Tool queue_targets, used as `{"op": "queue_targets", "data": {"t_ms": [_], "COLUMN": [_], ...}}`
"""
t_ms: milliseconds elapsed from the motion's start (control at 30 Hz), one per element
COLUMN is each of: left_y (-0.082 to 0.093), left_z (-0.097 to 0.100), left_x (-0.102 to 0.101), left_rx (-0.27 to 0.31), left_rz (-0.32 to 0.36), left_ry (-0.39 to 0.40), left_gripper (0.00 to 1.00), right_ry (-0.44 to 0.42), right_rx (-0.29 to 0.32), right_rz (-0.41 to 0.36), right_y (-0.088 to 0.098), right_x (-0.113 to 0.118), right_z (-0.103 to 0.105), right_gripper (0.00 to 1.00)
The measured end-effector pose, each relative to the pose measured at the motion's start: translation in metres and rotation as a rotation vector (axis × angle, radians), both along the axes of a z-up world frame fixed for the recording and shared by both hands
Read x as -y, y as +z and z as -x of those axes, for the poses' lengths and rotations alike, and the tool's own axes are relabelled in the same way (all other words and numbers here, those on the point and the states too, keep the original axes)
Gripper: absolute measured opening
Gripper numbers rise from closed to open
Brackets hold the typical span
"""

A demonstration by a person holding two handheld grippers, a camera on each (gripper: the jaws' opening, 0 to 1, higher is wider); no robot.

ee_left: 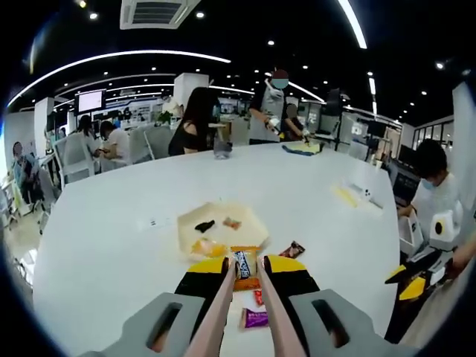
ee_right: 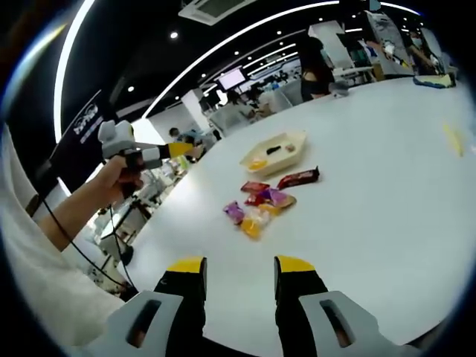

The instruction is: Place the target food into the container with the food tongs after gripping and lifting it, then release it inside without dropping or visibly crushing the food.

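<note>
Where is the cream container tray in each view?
Left gripper view: the cream tray lies just above centre, beyond the tongs.
Right gripper view: the cream tray sits upper centre, beyond the snack pile.
Shared landmark: the dark red wrapped bar beside the tray.

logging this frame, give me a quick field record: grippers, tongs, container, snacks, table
left gripper: shut on food tongs, tips around a dark-wrapped snack
right gripper: open, holding nothing, above the table
container: pale angular tray on the white table, a few items already inside
snacks: loose pile of wrapped snacks beside the tray, on the near side
people: several seated and standing at the far edge of the table
</note>
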State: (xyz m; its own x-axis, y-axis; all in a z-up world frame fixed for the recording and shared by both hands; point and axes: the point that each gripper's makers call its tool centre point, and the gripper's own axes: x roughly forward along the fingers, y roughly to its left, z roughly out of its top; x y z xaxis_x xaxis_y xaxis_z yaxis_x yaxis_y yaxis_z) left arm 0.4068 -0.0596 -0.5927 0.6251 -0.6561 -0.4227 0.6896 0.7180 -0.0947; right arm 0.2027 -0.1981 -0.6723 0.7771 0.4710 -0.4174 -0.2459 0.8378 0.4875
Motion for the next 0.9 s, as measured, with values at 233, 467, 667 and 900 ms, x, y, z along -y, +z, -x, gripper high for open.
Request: {"op": "queue_targets", "data": {"t_ms": [233,467,667,900], "left_y": [0.001,0.004,0.004,0.003], "left_z": [-0.005,-0.009,-0.011,-0.011], "left_x": [0.002,0.006,0.010,0.012], "left_rx": [0.000,0.004,0.007,0.005], "left_rz": [-0.004,-0.001,0.000,0.002], "left_ry": [-0.002,-0.004,-0.006,-0.004], "left_gripper": [0.16,0.17,0.17,0.17], "right_ry": [-0.011,-0.006,-0.008,-0.018], "right_rx": [-0.001,0.000,-0.002,-0.003], "right_rz": [-0.004,-0.004,-0.003,-0.003], "right_y": [0.001,0.001,0.001,0.001], "right_x": [0.003,0.004,0.006,0.012], "right_z": [-0.001,-0.003,-0.002,-0.001], "right_gripper": [0.36,0.36,0.36,0.36]}}
